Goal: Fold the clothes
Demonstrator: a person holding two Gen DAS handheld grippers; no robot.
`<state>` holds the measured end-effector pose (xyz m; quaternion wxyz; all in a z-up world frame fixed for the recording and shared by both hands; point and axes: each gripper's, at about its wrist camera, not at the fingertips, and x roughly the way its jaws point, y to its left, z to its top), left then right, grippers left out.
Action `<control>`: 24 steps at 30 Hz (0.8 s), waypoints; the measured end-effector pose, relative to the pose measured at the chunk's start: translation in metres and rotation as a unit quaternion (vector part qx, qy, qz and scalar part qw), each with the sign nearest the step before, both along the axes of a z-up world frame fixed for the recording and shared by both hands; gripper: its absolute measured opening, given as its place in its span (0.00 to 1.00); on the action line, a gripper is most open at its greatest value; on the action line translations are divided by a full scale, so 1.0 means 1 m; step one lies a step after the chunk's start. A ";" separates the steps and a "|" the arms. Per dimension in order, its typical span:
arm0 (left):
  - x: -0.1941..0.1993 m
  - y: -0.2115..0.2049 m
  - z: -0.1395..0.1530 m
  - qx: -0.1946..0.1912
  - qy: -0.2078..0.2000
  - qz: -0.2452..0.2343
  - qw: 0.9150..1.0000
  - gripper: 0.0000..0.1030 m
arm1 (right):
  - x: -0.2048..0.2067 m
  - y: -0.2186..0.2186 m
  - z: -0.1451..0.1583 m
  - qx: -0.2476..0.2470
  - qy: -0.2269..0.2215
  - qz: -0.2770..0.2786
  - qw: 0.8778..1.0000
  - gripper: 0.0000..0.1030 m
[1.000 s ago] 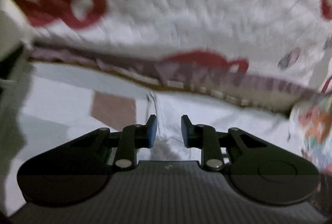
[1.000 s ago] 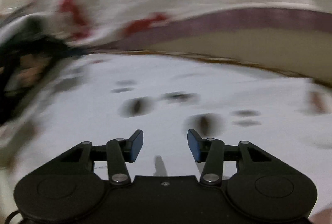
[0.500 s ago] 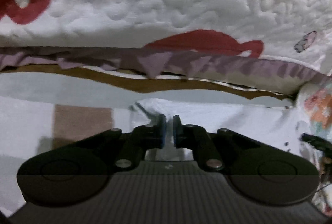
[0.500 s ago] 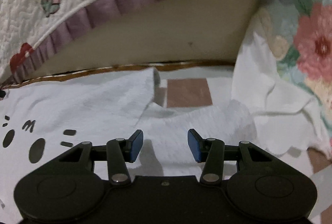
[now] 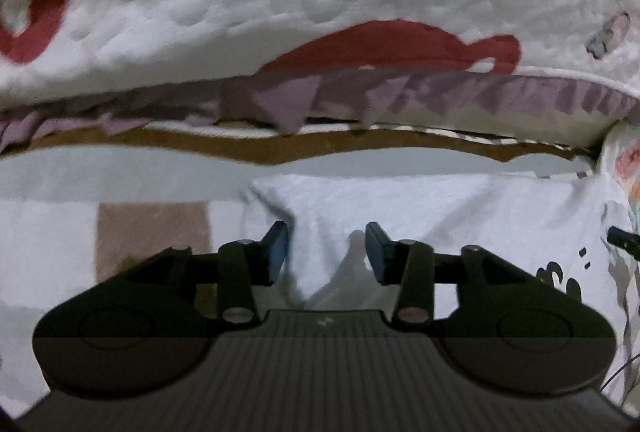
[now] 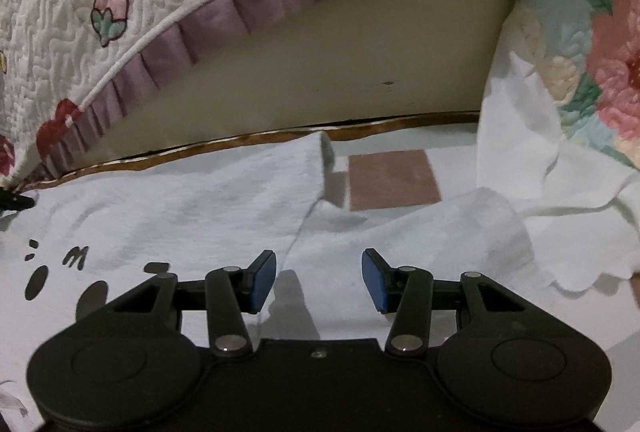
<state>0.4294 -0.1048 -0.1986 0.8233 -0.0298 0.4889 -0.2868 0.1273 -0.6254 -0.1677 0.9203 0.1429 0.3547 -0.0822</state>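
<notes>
The pale floor (image 6: 452,152) with a brownish square tile (image 6: 394,179) carried a white garment (image 6: 192,200) with black print, spread flat; a second white cloth (image 6: 532,168) lay crumpled beside it.

My left gripper (image 5: 326,252): matt black plastic, blue rubbery pads, shiny metal pivots. White garment (image 6: 192,208), lower left: soft nubby cloth, matt black print. Quilt (image 6: 60,12), upper left: puffy stitched cotton, satiny purple ruffle. Floral quilt (image 6: 592,44), upper right: matt.
</notes>
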 end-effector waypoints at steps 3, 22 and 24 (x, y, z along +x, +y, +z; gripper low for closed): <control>0.002 -0.006 0.005 0.021 -0.035 -0.005 0.999 0.02 | 0.002 0.006 -0.001 0.000 0.002 0.009 1.000 0.51; 0.049 0.047 -0.020 -0.129 0.035 0.109 0.985 0.02 | 0.051 -0.032 0.032 0.124 -0.021 -0.047 0.991 0.67; 0.050 0.048 -0.021 -0.130 0.037 0.104 0.985 0.03 | 0.071 -0.044 0.023 0.159 0.013 -0.062 0.985 0.67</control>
